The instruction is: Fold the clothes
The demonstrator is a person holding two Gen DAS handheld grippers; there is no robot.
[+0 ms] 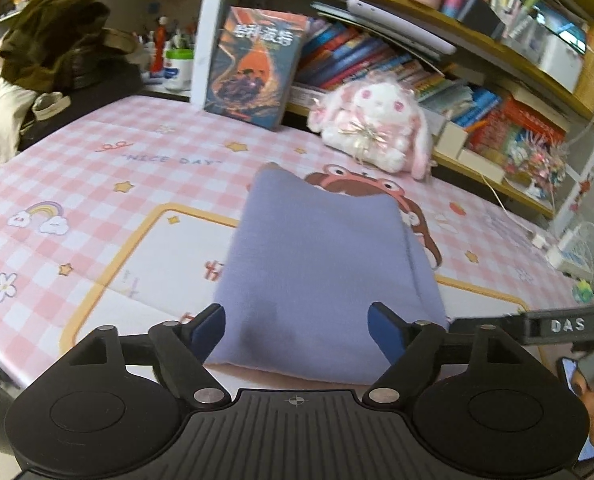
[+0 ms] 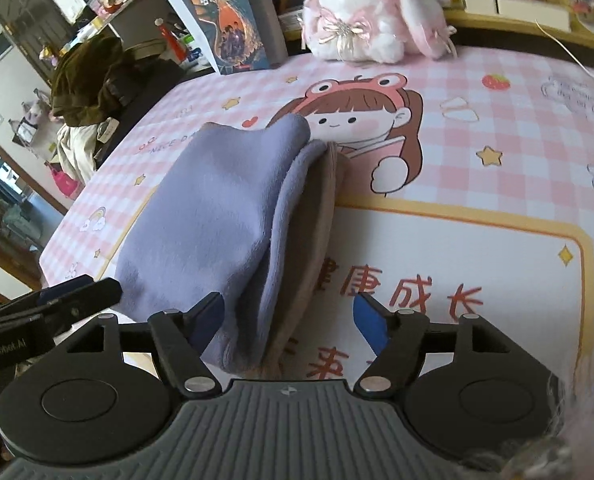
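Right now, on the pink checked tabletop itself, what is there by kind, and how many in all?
Folded purple garment: 1
Plush rabbit: 1
Upright book with orange cover: 1
Open tool: 2, left tool and right tool, both at the garment's near edge
Total: 5

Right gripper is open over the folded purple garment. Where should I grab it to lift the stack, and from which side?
Judging from the right wrist view, take the near end of the purple garment, where the stacked layers bulge just ahead of the right gripper. Come straight forward and low along the table mat, one finger under, one over. The layer edges open along its right side, so pinching there would likely catch only some.
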